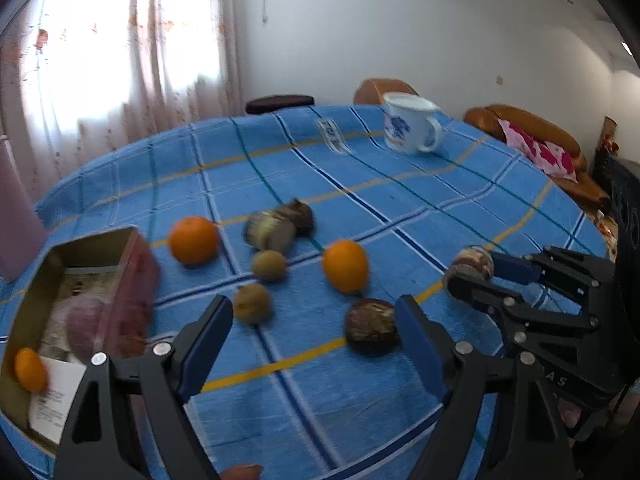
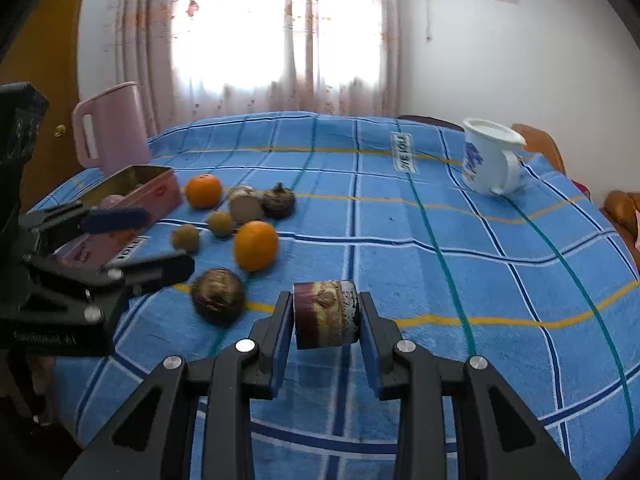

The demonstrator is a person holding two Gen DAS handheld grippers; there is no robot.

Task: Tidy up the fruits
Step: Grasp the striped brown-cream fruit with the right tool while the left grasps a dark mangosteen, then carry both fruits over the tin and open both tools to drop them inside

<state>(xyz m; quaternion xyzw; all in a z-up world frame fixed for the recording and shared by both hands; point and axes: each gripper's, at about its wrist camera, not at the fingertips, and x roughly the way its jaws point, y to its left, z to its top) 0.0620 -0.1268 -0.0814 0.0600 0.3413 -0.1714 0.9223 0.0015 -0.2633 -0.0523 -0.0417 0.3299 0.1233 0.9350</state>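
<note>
My right gripper (image 2: 326,334) is clamped on a halved brown fruit (image 2: 326,314), held just above the blue checked cloth (image 2: 440,240). My left gripper (image 1: 314,344) gapes wide with nothing in it — oranges (image 1: 346,266) and other fruit lie loose beside the pink tin (image 1: 132,280).

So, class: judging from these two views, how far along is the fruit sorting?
Done: a small orange and a pinkish fruit lie in the tin.
In hand: the right tool grips a cut dark fruit.
Left: two oranges, two brownish fruits and three dark ones wait on the cloth.
</note>
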